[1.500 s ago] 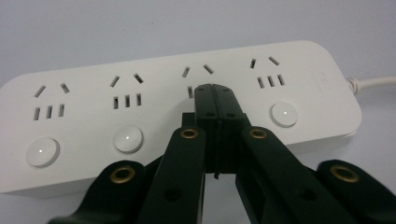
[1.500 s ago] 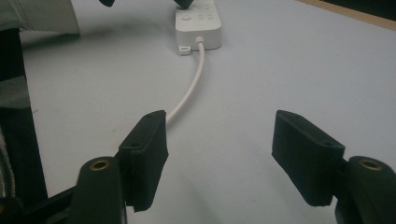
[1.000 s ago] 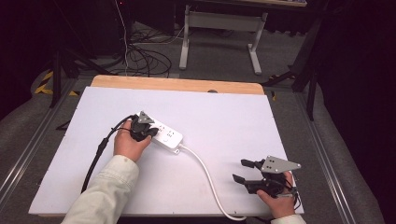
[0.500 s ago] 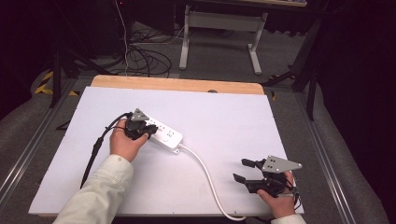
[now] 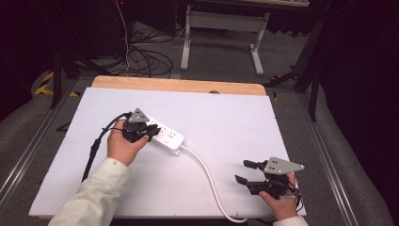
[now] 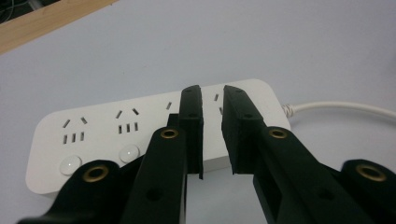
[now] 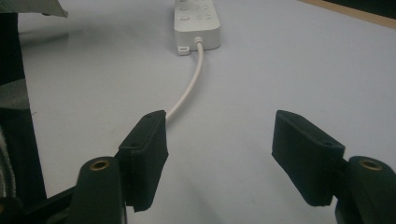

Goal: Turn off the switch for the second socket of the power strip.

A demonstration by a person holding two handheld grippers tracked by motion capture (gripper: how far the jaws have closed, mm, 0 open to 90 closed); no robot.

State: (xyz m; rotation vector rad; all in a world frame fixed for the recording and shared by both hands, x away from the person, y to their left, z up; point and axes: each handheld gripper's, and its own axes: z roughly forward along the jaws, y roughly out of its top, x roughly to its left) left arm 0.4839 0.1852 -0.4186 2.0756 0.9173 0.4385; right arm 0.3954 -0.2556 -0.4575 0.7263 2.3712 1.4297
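Note:
A white power strip (image 5: 165, 138) lies on the white table (image 5: 226, 117), its white cord (image 5: 207, 172) running toward the front edge. My left gripper (image 5: 150, 133) hovers over the strip's left end. In the left gripper view its jaws (image 6: 212, 93) stand a narrow gap apart above the sockets of the strip (image 6: 93, 135); they have just been opening and nothing is between them. My right gripper (image 5: 242, 172) rests near the front right corner, open wide. In the right gripper view it (image 7: 219, 120) faces the cord (image 7: 187, 93) and the strip's end (image 7: 196, 21), touching neither.
The table's wooden far edge (image 5: 179, 84) borders a floor with tangled black cables (image 5: 141, 52) and a desk frame (image 5: 221, 28). A black cable (image 5: 94, 146) trails from the left gripper across the table's left side.
The left gripper has lifted a little above the power strip and its jaws have parted slightly. The right gripper has stayed where it was.

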